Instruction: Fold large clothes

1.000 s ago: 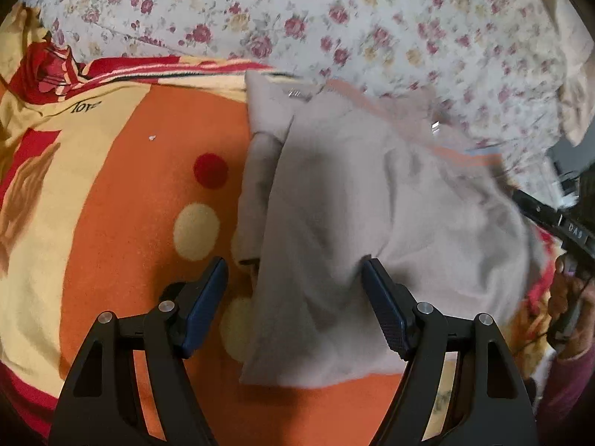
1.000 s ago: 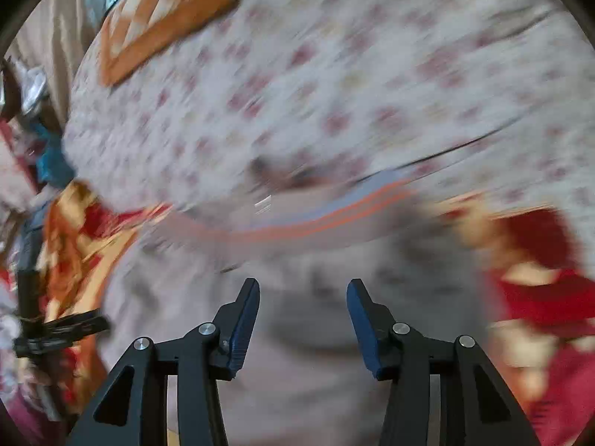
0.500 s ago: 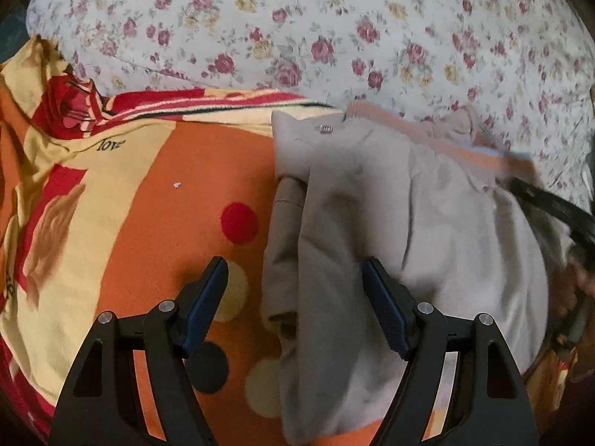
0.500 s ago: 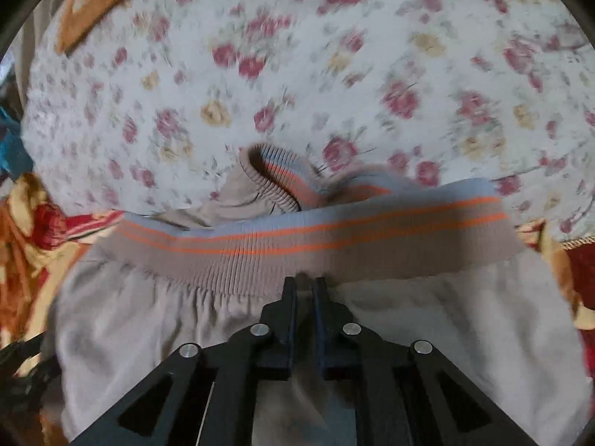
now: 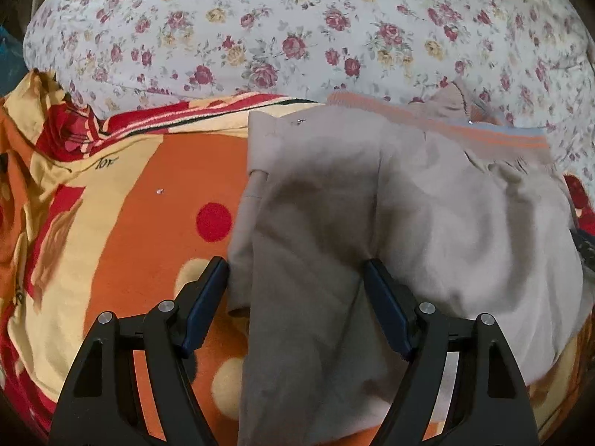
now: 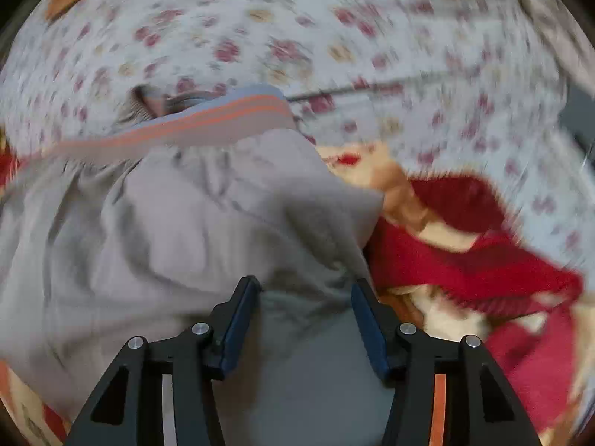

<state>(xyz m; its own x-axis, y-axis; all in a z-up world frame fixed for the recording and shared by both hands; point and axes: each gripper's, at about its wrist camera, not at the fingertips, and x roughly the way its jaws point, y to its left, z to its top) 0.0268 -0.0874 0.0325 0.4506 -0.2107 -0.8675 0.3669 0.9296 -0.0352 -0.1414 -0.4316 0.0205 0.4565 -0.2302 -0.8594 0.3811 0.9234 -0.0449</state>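
Blanket (image 5: 148, 200): we see orange, red and cream, spread at left
Left gripper (image 5: 295, 290): fingers spread; we pinch nothing, cloth below
Garment (image 5: 427, 223): grey, folded, lying on the blanket; striped waistband (image 5: 483, 135) toward the floral sheet (image 5: 297, 18)
Right gripper (image 6: 303, 297): our jaws have just been opening; grey cloth beneath, unpinched

The right wrist view is smeared by motion, so the floral sheet (image 6: 372, 37) loses its print there; the beige garment (image 5: 427, 223) runs off the left wrist view's lower edge; the orange blanket (image 5: 148, 193) lies partly hidden beneath it.
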